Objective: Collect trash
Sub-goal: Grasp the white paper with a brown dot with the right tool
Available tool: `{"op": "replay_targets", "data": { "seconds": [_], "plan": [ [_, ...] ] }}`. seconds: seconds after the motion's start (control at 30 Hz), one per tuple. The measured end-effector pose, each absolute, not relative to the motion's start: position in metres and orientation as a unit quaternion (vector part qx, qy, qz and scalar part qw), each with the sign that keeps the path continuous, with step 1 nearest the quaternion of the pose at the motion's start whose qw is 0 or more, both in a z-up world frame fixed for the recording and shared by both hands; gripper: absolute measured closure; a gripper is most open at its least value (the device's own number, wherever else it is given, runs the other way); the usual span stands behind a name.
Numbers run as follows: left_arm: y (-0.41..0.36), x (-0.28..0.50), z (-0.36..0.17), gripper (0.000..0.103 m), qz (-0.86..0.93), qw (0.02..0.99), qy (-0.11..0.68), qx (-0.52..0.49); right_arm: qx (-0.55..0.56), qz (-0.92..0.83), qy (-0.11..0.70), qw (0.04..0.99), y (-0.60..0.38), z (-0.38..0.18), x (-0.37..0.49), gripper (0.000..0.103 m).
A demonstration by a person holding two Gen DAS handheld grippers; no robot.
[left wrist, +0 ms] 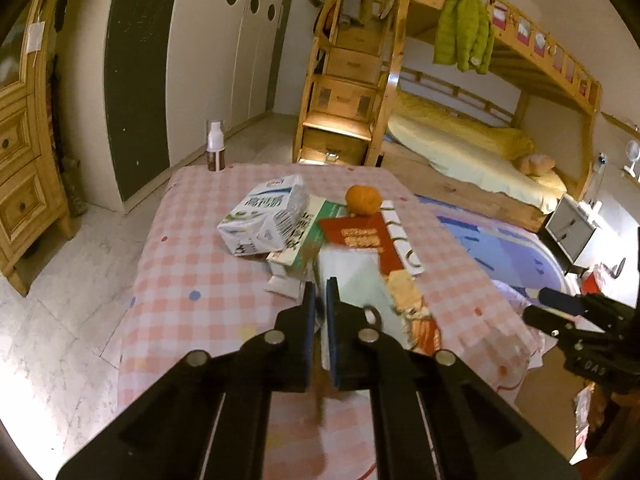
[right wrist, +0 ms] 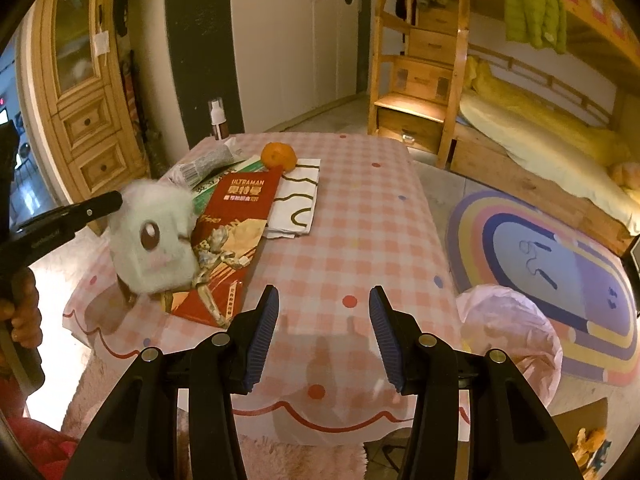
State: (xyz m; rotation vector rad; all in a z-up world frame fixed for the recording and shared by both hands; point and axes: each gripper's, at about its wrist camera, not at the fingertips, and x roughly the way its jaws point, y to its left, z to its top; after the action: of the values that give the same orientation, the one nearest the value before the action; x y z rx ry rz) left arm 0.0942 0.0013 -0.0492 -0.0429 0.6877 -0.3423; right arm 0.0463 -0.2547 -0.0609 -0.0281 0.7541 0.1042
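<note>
Here, the left gripper [left wrist: 319,296], jaws pinched nearly shut on a fluffy pale plush toy [right wrist: 154,236] at nine o'clock over the desk [right wrist: 360,216], should lift gently while the right gripper [right wrist: 323,312] waits half-open, empty.

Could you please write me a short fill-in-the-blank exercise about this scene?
The left gripper is shut on the plush toy; the right gripper stands ____.
The fruit on the table is coloured ____.
The jacket hanging from the bunk bed is ____.
Missing: open; orange; green.
</note>
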Motion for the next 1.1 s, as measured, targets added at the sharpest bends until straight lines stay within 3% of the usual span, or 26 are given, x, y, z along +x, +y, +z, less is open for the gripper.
{"op": "replay_targets", "data": {
  "seconds": [0.17,0.23,0.4,1.1],
  "plan": [
    [0.017,0.106,-0.058,0.098,-0.139,0.927,0.346,-0.047,-0.016,0.055,0.370,0.927,-0.253,-0.061,0.046,0.054],
    [0.023,0.110,-0.060,0.093,-0.133,0.925,0.351,-0.053,-0.016,0.058,0.370,0.927,-0.252,-0.061,0.046,0.054],
    [0.039,0.113,-0.067,0.058,-0.116,0.922,0.363,-0.069,-0.024,0.081,0.373,0.924,-0.238,-0.061,0.048,0.050],
    [0.092,0.081,-0.094,0.056,-0.065,0.915,0.396,-0.047,-0.072,0.211,0.414,0.883,-0.121,-0.088,0.100,0.045]
  ]
}}
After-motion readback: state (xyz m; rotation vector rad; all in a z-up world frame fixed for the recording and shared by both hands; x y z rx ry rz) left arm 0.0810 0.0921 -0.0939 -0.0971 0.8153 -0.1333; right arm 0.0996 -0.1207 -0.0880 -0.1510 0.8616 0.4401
